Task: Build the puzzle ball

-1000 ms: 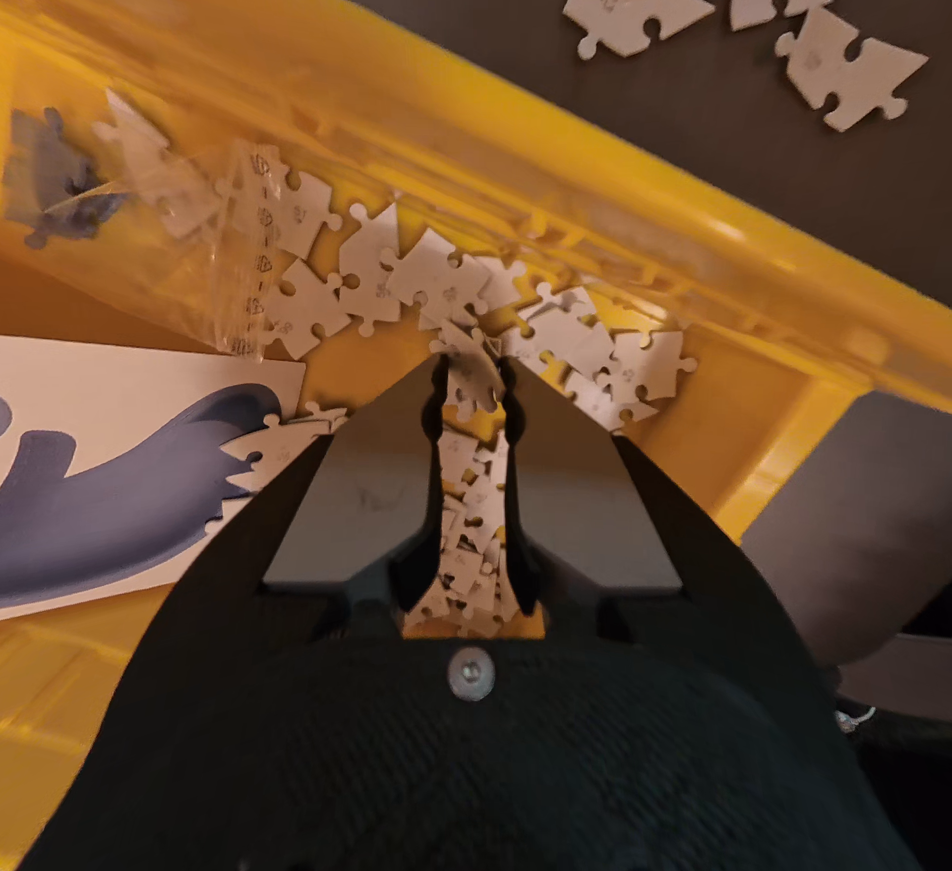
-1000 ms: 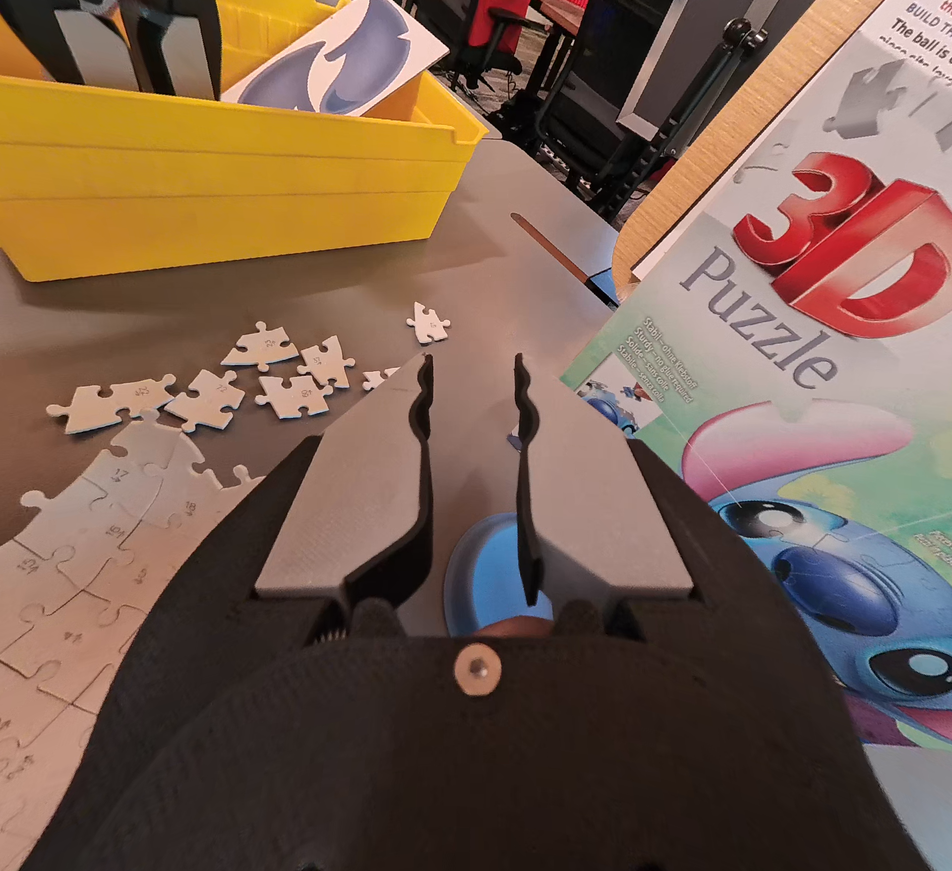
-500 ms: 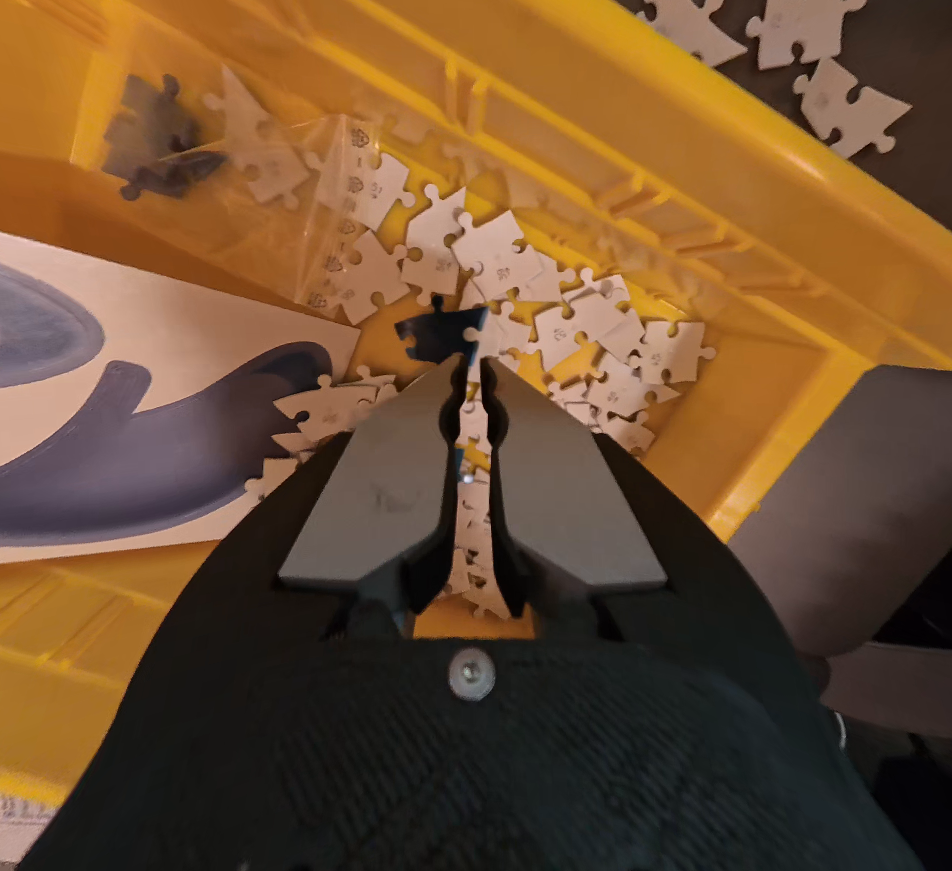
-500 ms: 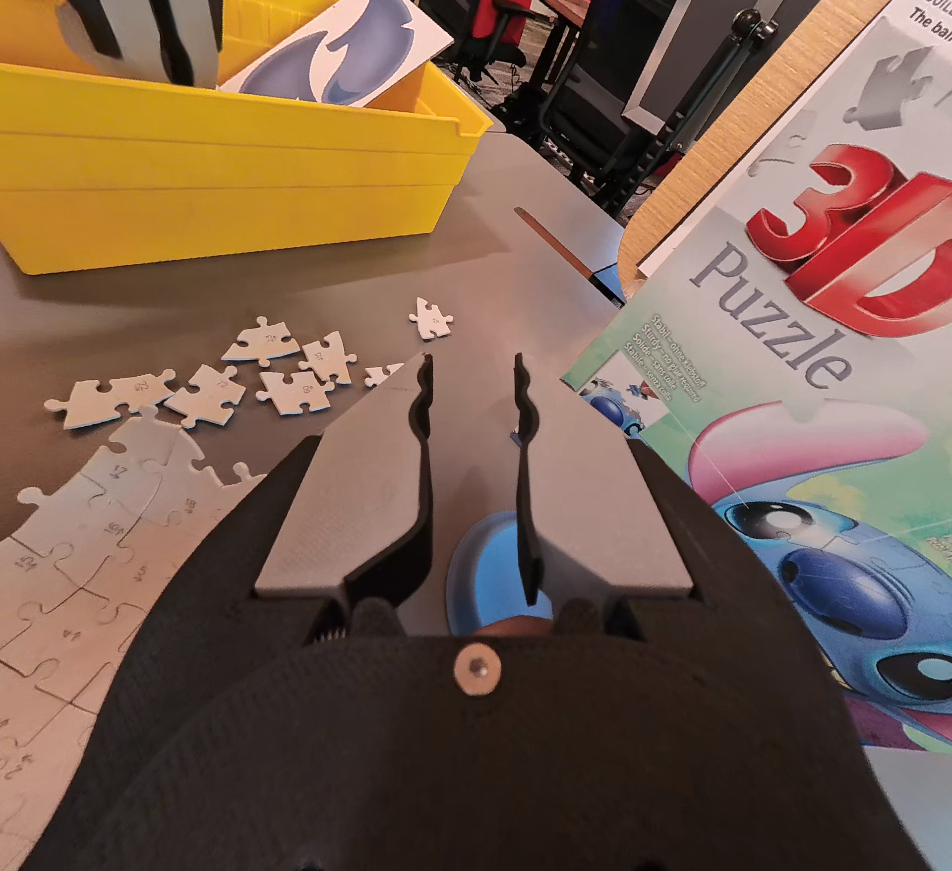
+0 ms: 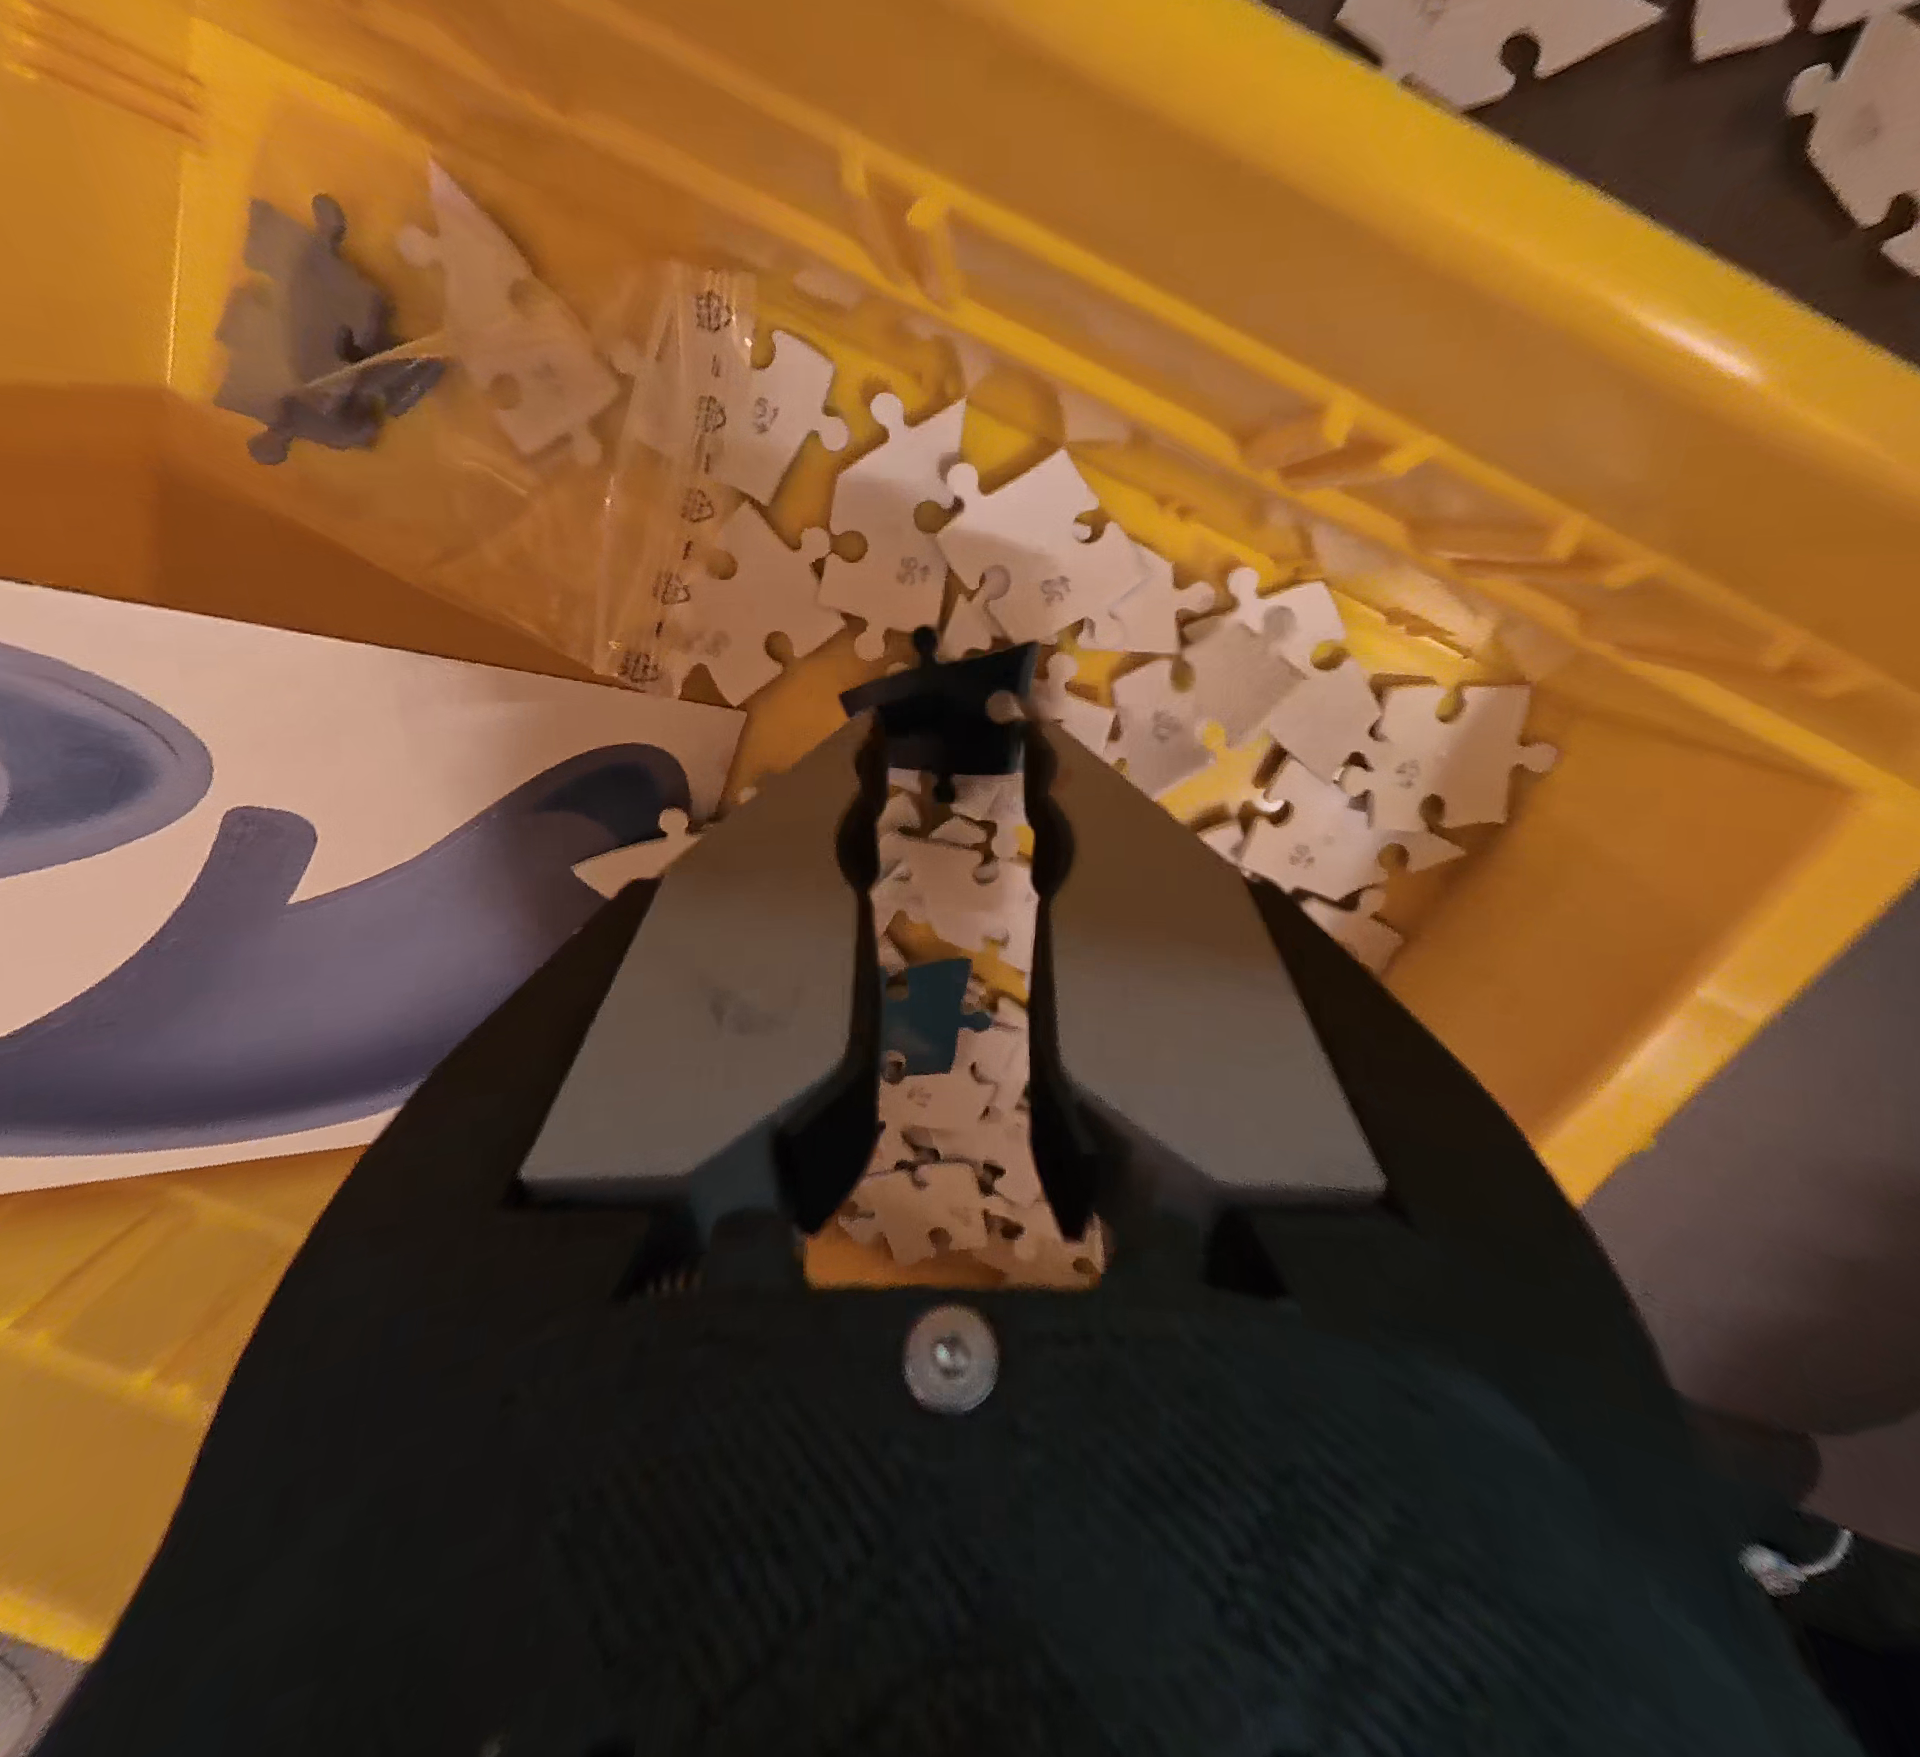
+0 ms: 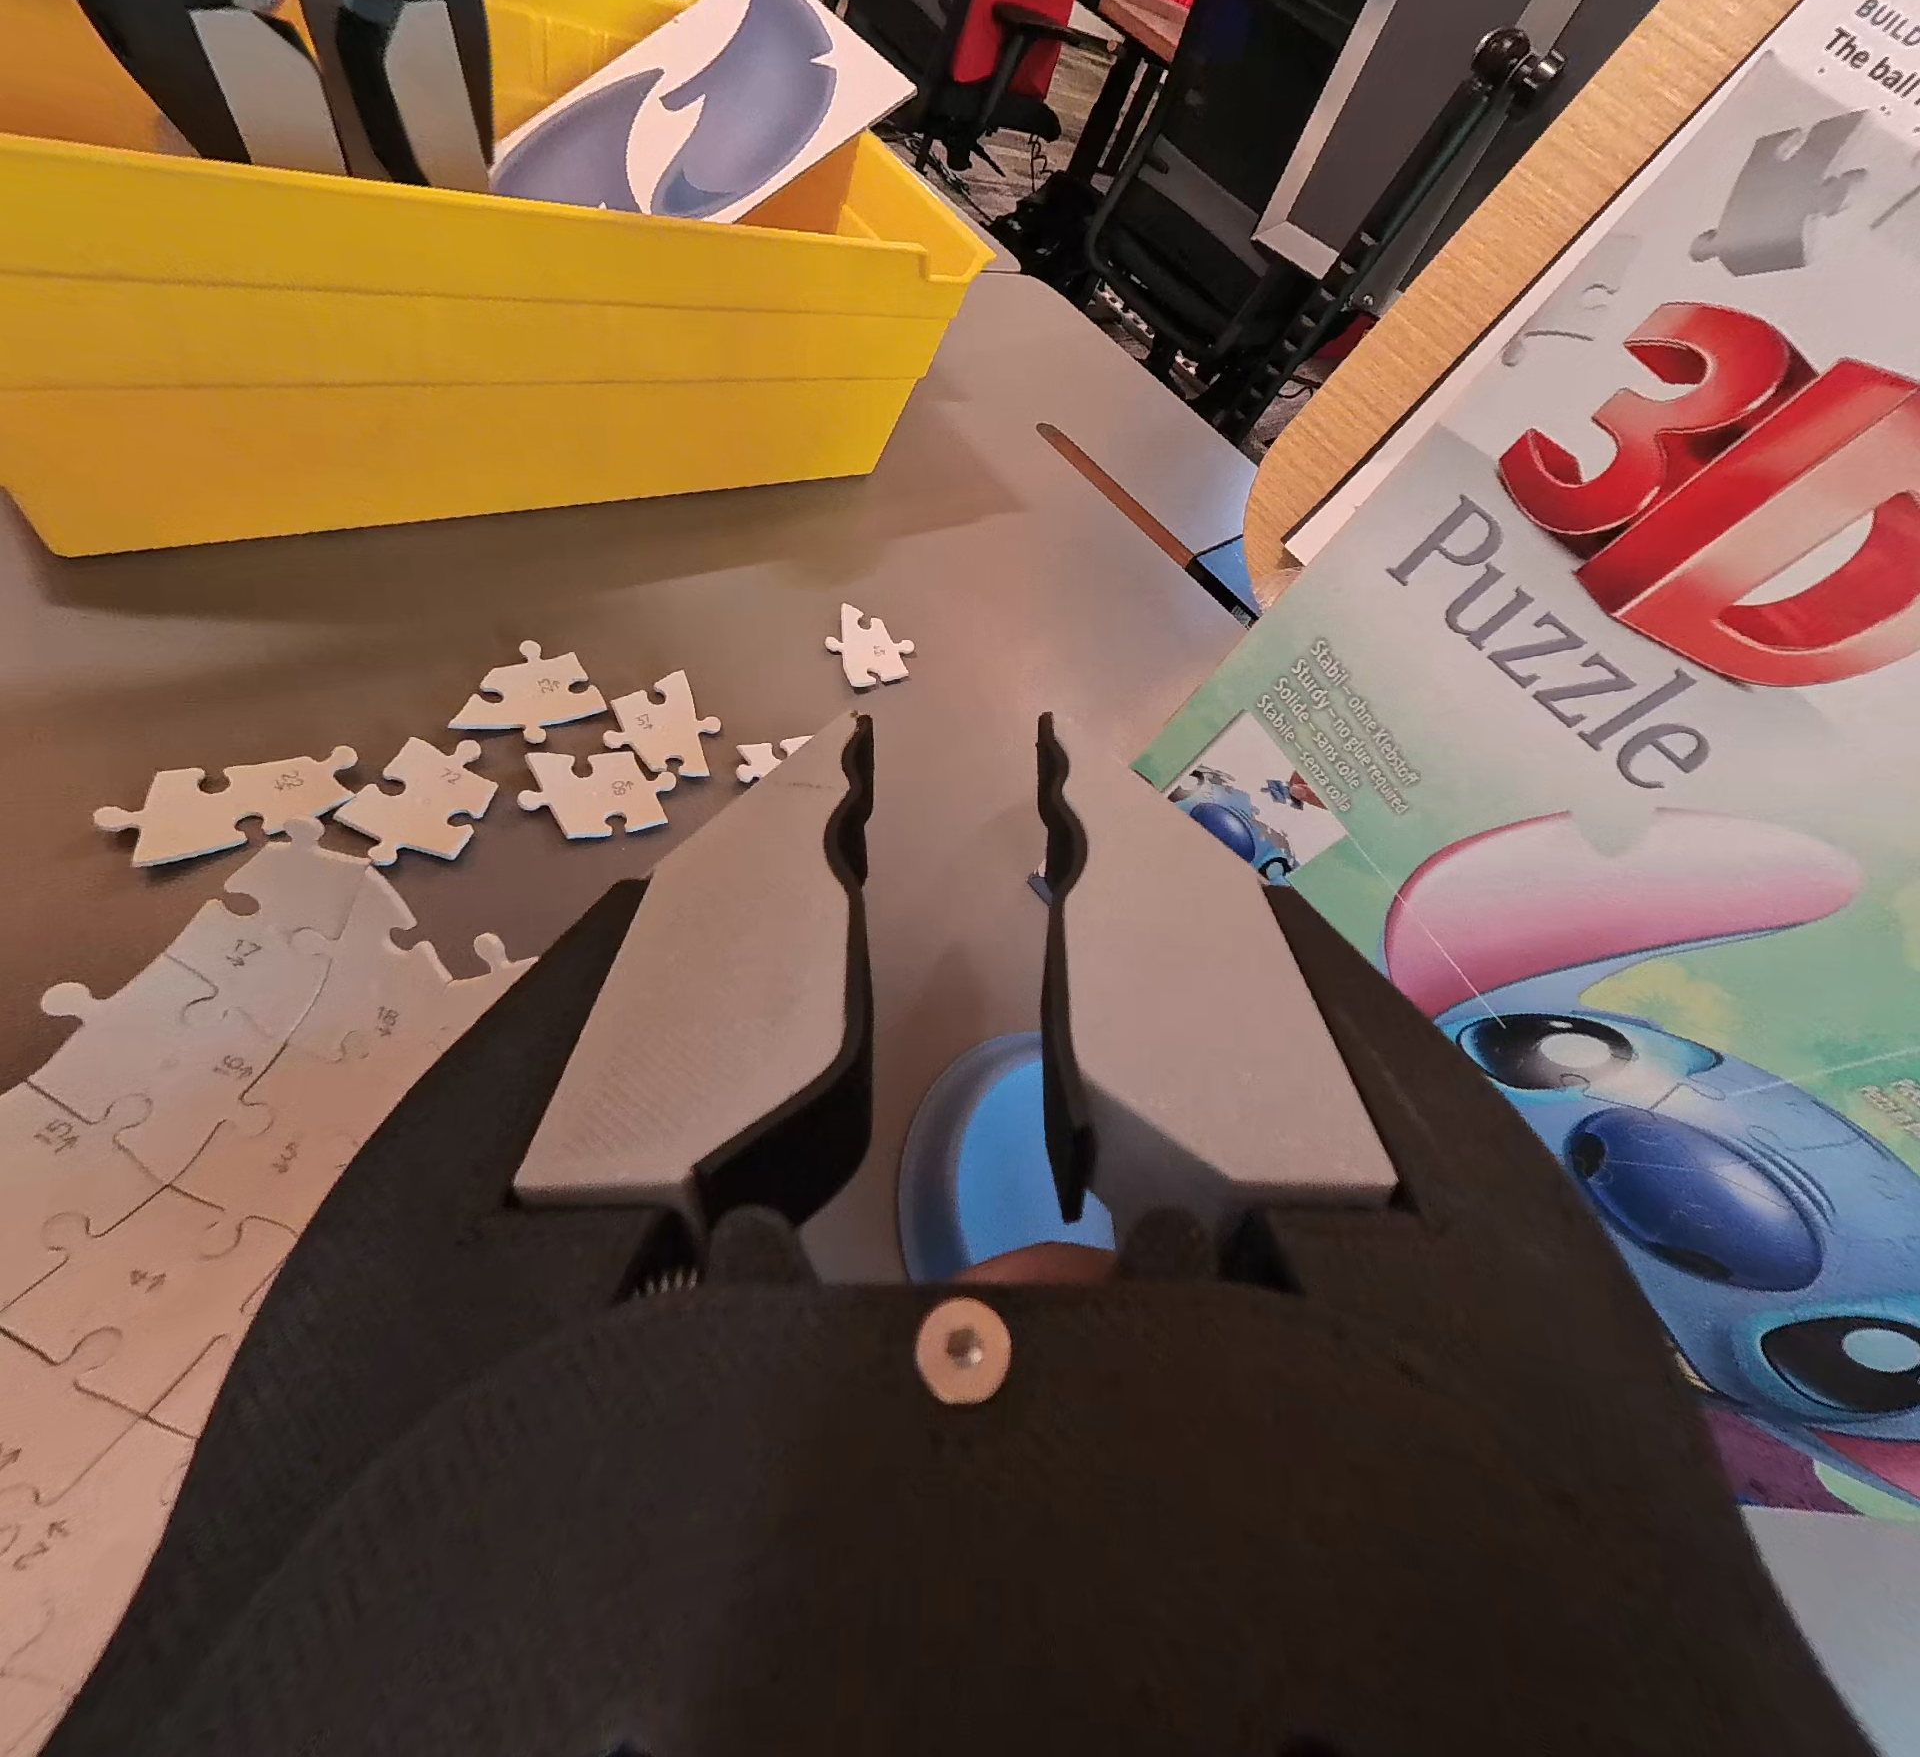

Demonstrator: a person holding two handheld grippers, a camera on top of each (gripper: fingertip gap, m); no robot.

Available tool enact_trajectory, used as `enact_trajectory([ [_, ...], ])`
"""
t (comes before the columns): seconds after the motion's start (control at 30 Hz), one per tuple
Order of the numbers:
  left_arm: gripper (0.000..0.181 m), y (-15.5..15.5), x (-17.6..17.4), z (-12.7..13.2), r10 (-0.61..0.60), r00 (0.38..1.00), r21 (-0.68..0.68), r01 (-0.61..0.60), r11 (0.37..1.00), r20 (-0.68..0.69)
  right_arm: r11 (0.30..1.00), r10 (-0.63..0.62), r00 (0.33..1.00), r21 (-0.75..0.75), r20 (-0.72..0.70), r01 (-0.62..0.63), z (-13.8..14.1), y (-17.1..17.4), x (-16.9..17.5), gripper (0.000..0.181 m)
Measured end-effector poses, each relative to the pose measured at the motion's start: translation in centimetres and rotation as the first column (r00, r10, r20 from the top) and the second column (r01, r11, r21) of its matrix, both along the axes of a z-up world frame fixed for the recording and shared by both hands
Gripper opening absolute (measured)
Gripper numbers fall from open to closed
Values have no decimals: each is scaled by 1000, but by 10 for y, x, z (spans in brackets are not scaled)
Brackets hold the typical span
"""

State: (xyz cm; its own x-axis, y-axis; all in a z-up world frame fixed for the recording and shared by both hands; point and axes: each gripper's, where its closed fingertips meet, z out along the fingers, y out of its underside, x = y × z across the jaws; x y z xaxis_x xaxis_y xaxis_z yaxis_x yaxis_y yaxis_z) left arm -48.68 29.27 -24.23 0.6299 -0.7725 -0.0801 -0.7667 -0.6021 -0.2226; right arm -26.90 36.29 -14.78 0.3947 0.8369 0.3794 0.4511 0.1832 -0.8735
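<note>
My left gripper (image 5: 951, 741) reaches into a yellow bin (image 5: 1143, 180) over a heap of white puzzle pieces (image 5: 1049, 554) lying back side up. Its jaws stand apart, and a dark puzzle piece (image 5: 940, 705) lies across the gap at the fingertips, not visibly clamped. My right gripper (image 6: 951, 731) is open and empty, low over the grey table. To its left are several loose pieces (image 6: 592, 788) and a joined, curved sheet of pieces (image 6: 208, 1084). The left gripper also shows in the right wrist view (image 6: 353, 138), inside the bin (image 6: 468, 419).
A white card with blue shapes (image 5: 312, 876) leans in the bin next to a clear plastic bag (image 5: 623, 481). The puzzle box (image 6: 1558, 772) stands close on the right. A blue round part (image 6: 977, 1146) lies under the right gripper. Chairs and desks stand beyond the table. Across from one pair of fingers to the other is roughly 25 centimeters.
The left gripper's jaws closed to a narrow gap half a second ago and have opened again. A dark piece has appeared at its tips. The right gripper has barely moved.
</note>
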Motion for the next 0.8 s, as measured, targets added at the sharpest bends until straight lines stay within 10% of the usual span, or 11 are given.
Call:
enact_trajectory([
  [0.37,0,11,-4,37,52,986,74,-65,995,156,1000,3,1000,-1,-1,-3,0,0,0,28],
  [0.63,0,19,-21,15,155,982,15,-158,987,107,1000,4,1000,-2,7,-4,-1,-1,-1,28],
  [0.8,40,16,-29,3,177,984,-14,-177,984,32,1000,6,1000,-1,14,-6,-3,-1,-1,28],
])
